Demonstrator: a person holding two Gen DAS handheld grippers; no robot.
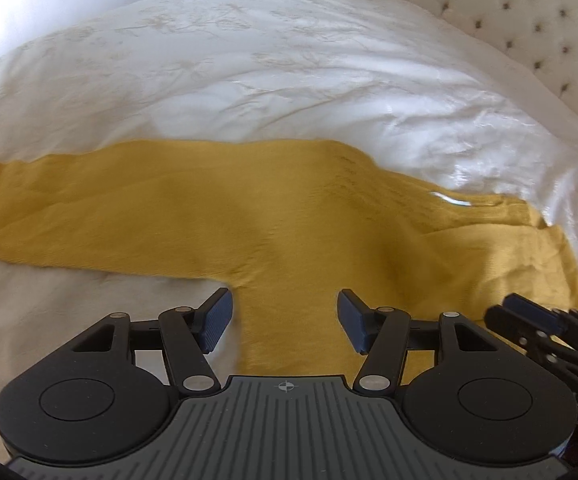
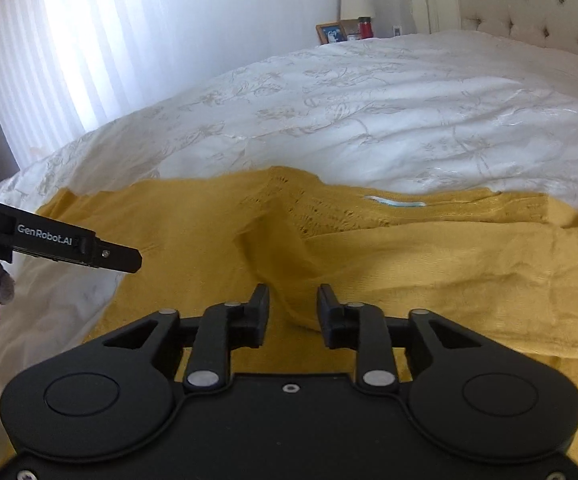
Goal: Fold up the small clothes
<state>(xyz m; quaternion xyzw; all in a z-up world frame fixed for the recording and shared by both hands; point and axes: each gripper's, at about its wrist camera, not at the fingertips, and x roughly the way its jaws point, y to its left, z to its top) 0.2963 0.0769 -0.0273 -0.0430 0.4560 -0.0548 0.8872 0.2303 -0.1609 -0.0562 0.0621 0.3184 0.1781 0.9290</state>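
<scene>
A mustard-yellow knit sweater [image 1: 249,216] lies on the white bed cover, one sleeve stretched out to the left. In the right wrist view the sweater [image 2: 409,264] shows its neckline with a pale label and a sleeve folded across the body. My left gripper [image 1: 285,320] is open, hovering over the sweater's near side edge, empty. My right gripper [image 2: 293,312] is open over a raised fold of the sweater, jaws either side of it, not closed. The right gripper also shows at the right edge of the left wrist view [image 1: 529,316].
The white embroidered bed cover [image 1: 269,68] stretches beyond the sweater. A tufted cream headboard [image 1: 529,20] stands at the right. A nightstand with a photo frame [image 2: 331,33], a red bottle and a lamp stands past the bed. White curtains [image 2: 129,40] hang at the left.
</scene>
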